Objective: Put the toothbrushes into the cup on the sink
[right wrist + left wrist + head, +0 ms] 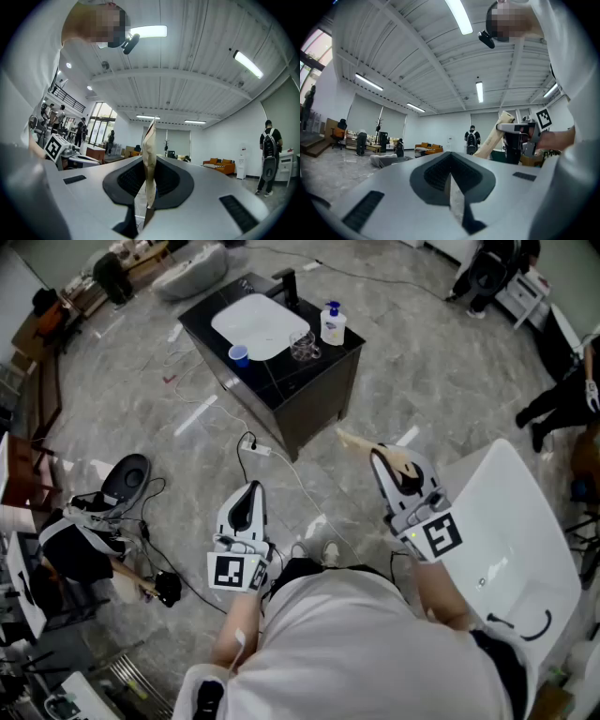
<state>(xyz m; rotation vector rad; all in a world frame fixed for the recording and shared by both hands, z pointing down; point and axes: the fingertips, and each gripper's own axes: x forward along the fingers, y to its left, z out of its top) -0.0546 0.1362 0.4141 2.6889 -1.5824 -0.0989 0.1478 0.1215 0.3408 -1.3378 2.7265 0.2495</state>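
Note:
My right gripper (380, 454) is shut on a long tan paper packet (354, 441) that sticks out past its tips; in the right gripper view the packet (149, 159) stands upright between the jaws. My left gripper (251, 487) is held low in front of me with its jaws together and nothing in them (451, 174). Across the floor stands a black cabinet with a white sink (236, 317). A blue cup (239, 354) and a clear glass cup (303, 346) sit on its top. Both grippers are well away from the cabinet. What the packet holds is hidden.
A soap bottle (332, 324) and a black tap (286, 285) are also on the cabinet top. Cables and a power strip (260, 449) lie on the floor between me and the cabinet. A white moulded basin (511, 540) is close at my right. People stand farther off.

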